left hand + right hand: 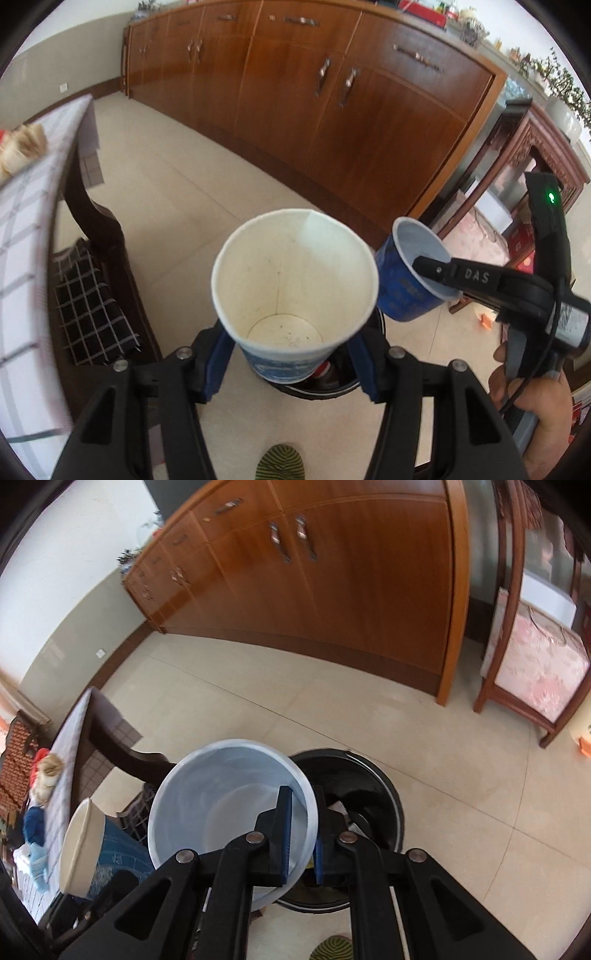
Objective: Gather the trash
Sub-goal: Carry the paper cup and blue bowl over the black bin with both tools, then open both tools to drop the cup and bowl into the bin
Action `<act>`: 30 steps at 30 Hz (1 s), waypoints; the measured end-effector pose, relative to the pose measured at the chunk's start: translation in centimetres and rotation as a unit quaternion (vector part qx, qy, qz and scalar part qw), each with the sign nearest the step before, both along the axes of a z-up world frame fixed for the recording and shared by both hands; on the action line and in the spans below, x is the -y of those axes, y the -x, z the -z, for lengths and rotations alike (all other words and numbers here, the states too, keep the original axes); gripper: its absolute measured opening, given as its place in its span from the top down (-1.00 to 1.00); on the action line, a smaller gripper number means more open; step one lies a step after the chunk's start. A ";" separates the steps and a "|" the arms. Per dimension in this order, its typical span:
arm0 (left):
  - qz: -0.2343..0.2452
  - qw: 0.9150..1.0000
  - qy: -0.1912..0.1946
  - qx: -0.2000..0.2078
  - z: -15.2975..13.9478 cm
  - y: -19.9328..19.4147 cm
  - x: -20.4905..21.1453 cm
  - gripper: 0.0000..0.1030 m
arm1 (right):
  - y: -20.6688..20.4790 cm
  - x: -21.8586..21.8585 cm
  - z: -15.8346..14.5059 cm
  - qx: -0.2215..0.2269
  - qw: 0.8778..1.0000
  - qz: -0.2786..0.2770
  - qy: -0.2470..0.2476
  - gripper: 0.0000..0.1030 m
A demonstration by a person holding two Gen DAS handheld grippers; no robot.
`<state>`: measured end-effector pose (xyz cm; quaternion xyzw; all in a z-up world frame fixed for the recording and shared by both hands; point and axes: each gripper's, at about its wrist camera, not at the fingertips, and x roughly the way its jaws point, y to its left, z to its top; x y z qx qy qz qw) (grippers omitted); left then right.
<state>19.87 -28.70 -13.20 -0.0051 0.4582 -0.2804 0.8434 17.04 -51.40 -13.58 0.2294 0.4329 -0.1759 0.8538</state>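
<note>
Left wrist: I'm gripping the white cup (293, 284) across its base in the left gripper (291, 363), bin (328, 386) just beneath | right gripper (301, 843) is pinching the blue cup (221, 805) wall, bin (384, 786) just ahead | step: carrying to bin | next: I'm centring both above it, then releasing.

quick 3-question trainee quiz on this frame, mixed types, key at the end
1. True or false: the left gripper holds its paper cup across the body.
2. How does the right gripper grip the blue cup? A) across the body B) pinching the rim wall C) not at all
3. What sits on the floor below both cups?

Key: 1 true. 2 B, one finger inside, one outside. 3 the black trash bin.
</note>
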 end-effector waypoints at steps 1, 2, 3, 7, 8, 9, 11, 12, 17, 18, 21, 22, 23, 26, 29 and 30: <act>0.002 1.000 -0.002 -0.005 0.6 0.0 0.5 -0.14 | -0.3 0.6 0.7 -0.008 1.000 0.004 -0.012 0.80; 0.003 1.000 -0.004 -0.010 1.0 0.0 0.9 -0.14 | -0.5 1.0 1.2 -0.011 1.000 0.008 -0.023 0.80; 0.003 1.000 -0.006 -0.017 1.5 -0.1 1.2 -0.14 | -0.9 1.3 1.6 -0.017 1.000 0.010 -0.017 0.80; 0.004 0.999 -0.006 -0.041 3.0 -0.5 1.8 -0.14 | -1.9 2.4 3.3 -0.041 0.999 0.014 -0.021 0.80; 0.004 0.999 -0.008 -0.048 3.5 -0.7 2.2 -0.15 | -2.1 2.6 3.9 -0.048 0.998 0.015 -0.022 0.80; 0.003 0.998 -0.010 -0.055 4.0 -0.8 2.4 -0.15 | -2.3 2.7 4.4 -0.054 0.998 0.015 -0.019 0.80; 0.000 0.998 -0.010 -0.065 4.8 -1.3 2.9 -0.15 | -2.7 3.0 5.4 -0.063 0.998 0.017 -0.024 0.80; -0.002 0.997 -0.010 -0.073 5.3 -1.5 3.1 -0.16 | -2.9 3.2 5.8 -0.066 0.997 0.018 -0.022 0.80; -0.006 0.995 -0.014 -0.100 6.9 -2.5 4.2 -0.22 | -3.7 4.2 8.0 -0.084 0.995 0.032 -0.030 0.80; -0.005 0.994 -0.018 -0.104 7.3 -2.7 4.6 -0.22 | -3.9 4.4 8.3 -0.089 0.995 0.033 -0.028 0.80; -0.007 0.991 -0.018 -0.130 8.3 -3.3 4.9 -0.38 | -4.1 4.9 9.0 -0.100 0.994 0.045 -0.022 0.80; -0.010 0.991 -0.017 -0.136 8.5 -3.5 4.9 -0.47 | -4.1 5.1 9.2 -0.102 0.993 0.047 -0.026 0.80; -0.013 0.990 -0.012 -0.140 8.6 -3.6 4.8 -0.49 | -4.1 5.2 9.5 -0.107 0.993 0.049 -0.031 0.78; -0.018 0.990 -0.007 -0.137 8.4 -3.7 4.6 -0.54 | -4.3 5.4 9.6 -0.109 0.992 0.052 -0.032 0.38; -0.027 0.993 -0.001 -0.118 7.1 -3.5 3.8 -0.54 | -4.0 5.5 8.8 -0.097 0.993 0.063 -0.024 0.07; -0.031 0.994 -0.001 -0.107 6.3 -3.3 3.6 -0.54 | -3.8 5.6 8.5 -0.091 0.993 0.066 -0.024 0.07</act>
